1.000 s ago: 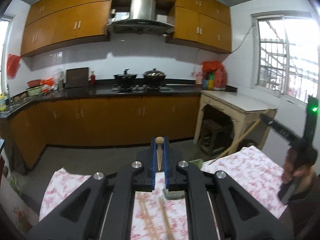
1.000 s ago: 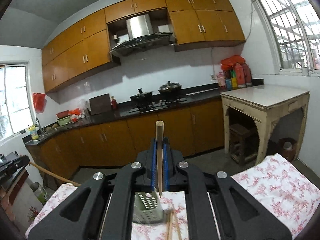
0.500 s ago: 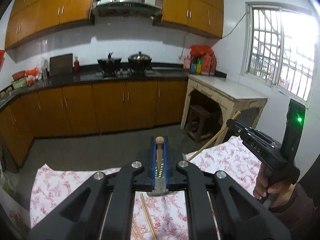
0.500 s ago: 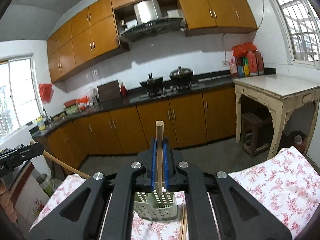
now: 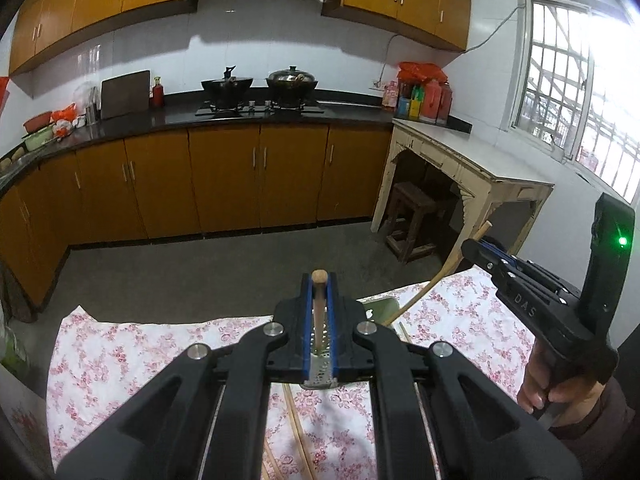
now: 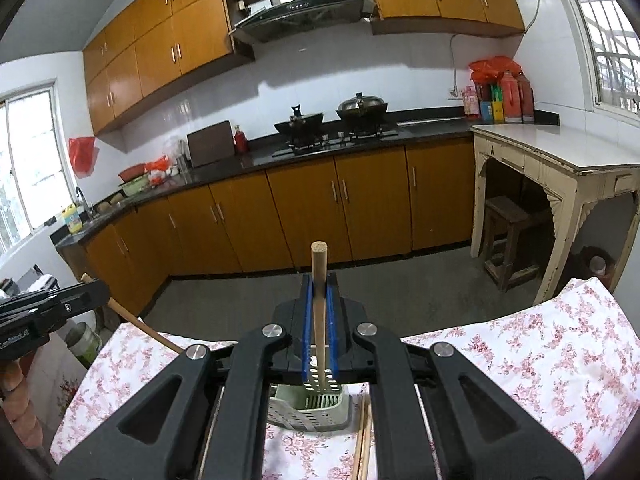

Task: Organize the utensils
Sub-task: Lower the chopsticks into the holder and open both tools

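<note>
- Chopsticks: each claw grips one wooden chopstick between its blue pads.
- The left claw (image 5: 319, 292) is clenched on a chopstick (image 5: 319, 312). The round end of the stick pokes out past the tips, and the stick slants down toward the holder.
- The right claw (image 6: 319, 300) is clenched on another chopstick (image 6: 319, 300). This stick stands almost upright, and its flat top rises above the claw tips.
- A pale green holder (image 6: 320, 408) with small holes and slots sits on the desk (image 6: 520, 360), right under the right claw. The lower end of the right chopstick is at the holder's open top.
- The desk has a white cloth with pink flowers on it.
- More chopsticks (image 6: 362, 440) lie flat on the cloth, just beside the holder.
- In the left view, a hand (image 5: 548, 388) holds the right claw's handle, and a green light glows on it.
- Behind the desk are brown cupboards, a stove with two dark pots (image 6: 332, 116), and a pale side table (image 6: 560, 160).
</note>
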`<state>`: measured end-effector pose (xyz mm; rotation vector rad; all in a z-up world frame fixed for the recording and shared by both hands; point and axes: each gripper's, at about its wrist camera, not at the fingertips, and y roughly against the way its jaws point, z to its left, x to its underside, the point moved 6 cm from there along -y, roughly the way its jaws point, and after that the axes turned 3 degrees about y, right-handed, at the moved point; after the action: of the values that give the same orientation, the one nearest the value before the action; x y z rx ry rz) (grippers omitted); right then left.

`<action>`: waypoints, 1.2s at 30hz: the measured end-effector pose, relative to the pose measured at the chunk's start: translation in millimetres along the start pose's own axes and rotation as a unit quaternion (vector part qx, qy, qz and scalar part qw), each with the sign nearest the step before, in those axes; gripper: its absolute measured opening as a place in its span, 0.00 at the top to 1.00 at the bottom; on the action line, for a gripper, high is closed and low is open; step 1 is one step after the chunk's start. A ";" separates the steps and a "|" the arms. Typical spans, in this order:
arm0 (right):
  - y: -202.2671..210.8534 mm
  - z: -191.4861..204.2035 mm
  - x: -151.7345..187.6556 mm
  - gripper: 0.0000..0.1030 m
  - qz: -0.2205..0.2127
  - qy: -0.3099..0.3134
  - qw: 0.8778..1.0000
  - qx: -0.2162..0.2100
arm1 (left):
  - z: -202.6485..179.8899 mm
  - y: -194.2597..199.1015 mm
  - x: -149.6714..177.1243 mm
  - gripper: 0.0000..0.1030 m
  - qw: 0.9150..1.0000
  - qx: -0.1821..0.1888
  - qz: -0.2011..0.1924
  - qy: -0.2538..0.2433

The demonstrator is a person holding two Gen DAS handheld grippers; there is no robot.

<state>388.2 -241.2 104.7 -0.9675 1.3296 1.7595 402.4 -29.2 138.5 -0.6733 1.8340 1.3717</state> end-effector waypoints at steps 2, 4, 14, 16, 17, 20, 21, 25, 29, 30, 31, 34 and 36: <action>-0.6 -2.2 0.4 0.92 0.002 -0.006 1.000 0.002 | 1.1 0.1 0.9 0.92 1.000 -0.001 0.000 0.008; -0.9 -3.4 -0.9 0.92 0.004 -0.008 1.000 0.005 | 5.5 1.6 -1.1 0.90 1.000 -0.003 -0.005 0.014; 26.2 -6.4 -8.7 0.92 -0.019 -0.014 1.000 0.007 | 24.5 31.1 -4.9 0.76 0.998 -0.006 -0.036 0.043; 37.0 -9.3 -9.7 0.92 -0.029 -0.013 0.999 0.009 | 27.0 42.1 -2.4 0.71 0.998 -0.012 -0.046 0.044; 44.1 -11.7 -9.5 0.92 -0.034 -0.015 0.999 0.008 | 29.8 49.4 1.3 0.71 0.998 -0.015 -0.053 0.043; 62.3 -21.8 -5.1 0.92 -0.043 -0.025 0.999 0.009 | 35.8 66.1 13.9 0.66 0.997 -0.021 -0.065 0.047; 65.7 -25.6 -2.7 0.92 -0.044 -0.028 0.999 0.012 | 39.6 72.8 21.3 0.65 0.996 -0.026 -0.070 0.047; 76.1 -45.0 25.6 0.92 -0.030 -0.036 0.998 0.029 | 55.7 82.4 57.2 0.56 0.995 -0.057 -0.073 0.046; 58.5 -59.7 78.2 0.92 0.024 -0.028 0.998 0.055 | 67.3 71.7 100.8 0.52 0.993 -0.098 -0.054 0.035; 50.3 -62.5 93.0 0.92 0.043 -0.028 0.997 0.057 | 70.5 63.9 115.2 0.51 0.993 -0.102 -0.043 0.034; 40.0 -64.6 111.8 0.92 0.065 -0.028 0.996 0.058 | 73.6 55.8 128.7 0.51 0.993 -0.106 -0.032 0.032; 12.3 -67.6 161.0 0.92 0.124 -0.030 0.990 0.059 | 80.1 29.8 166.0 0.51 0.993 -0.116 0.004 0.033; -4.9 -67.3 189.7 0.92 0.158 -0.028 0.985 0.059 | 84.2 14.1 186.7 0.51 0.992 -0.113 0.027 0.043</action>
<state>314.5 -286.1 -77.2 -0.6631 1.5990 1.8975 302.0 59.0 -17.3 -0.8151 1.7916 1.6244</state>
